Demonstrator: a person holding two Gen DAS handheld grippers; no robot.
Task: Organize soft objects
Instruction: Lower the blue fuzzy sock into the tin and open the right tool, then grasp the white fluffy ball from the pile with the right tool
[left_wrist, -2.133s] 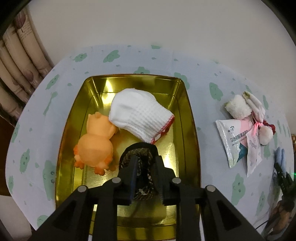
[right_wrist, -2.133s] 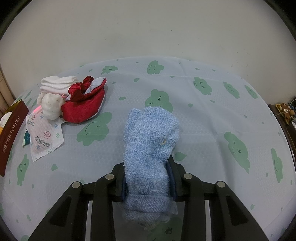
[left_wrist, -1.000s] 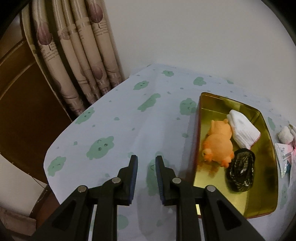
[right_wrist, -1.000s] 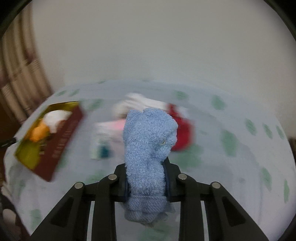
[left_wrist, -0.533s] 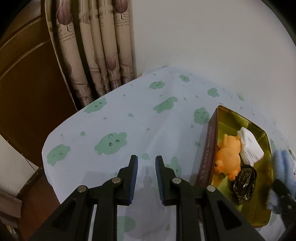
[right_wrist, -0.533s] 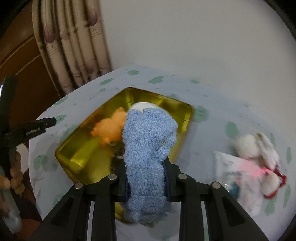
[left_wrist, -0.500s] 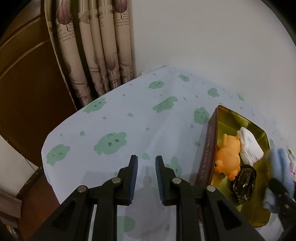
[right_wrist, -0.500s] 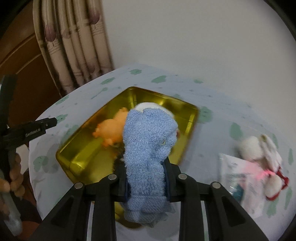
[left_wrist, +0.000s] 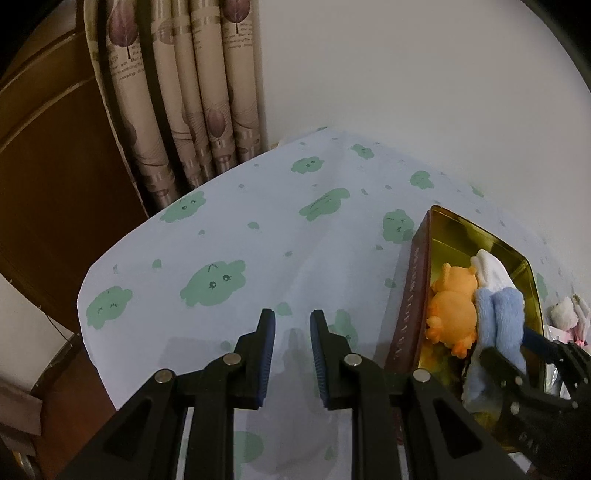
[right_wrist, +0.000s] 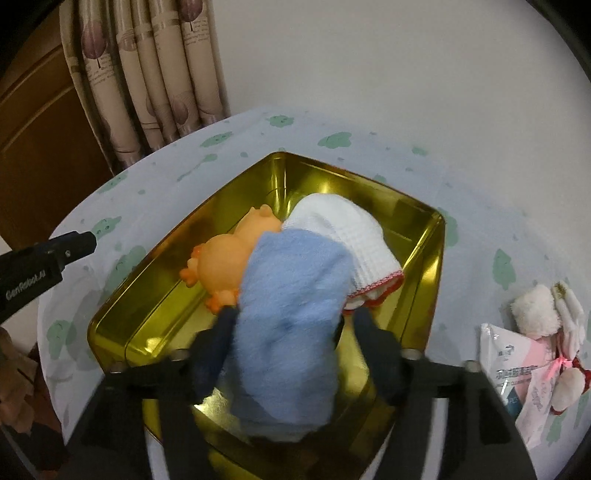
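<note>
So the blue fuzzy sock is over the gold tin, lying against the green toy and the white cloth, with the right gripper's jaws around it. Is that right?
Not quite: the toy is orange, not green, as the right wrist view shows. The rest holds: the blue fuzzy sock is over the gold tin, against the toy and the white cloth, and the right gripper, jaws just opened, brackets it.

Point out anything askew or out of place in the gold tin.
The blue sock is not flat in the tin: it lies across the orange toy and the white cloth, between the jaws of the right gripper, which have just been opening.
</note>
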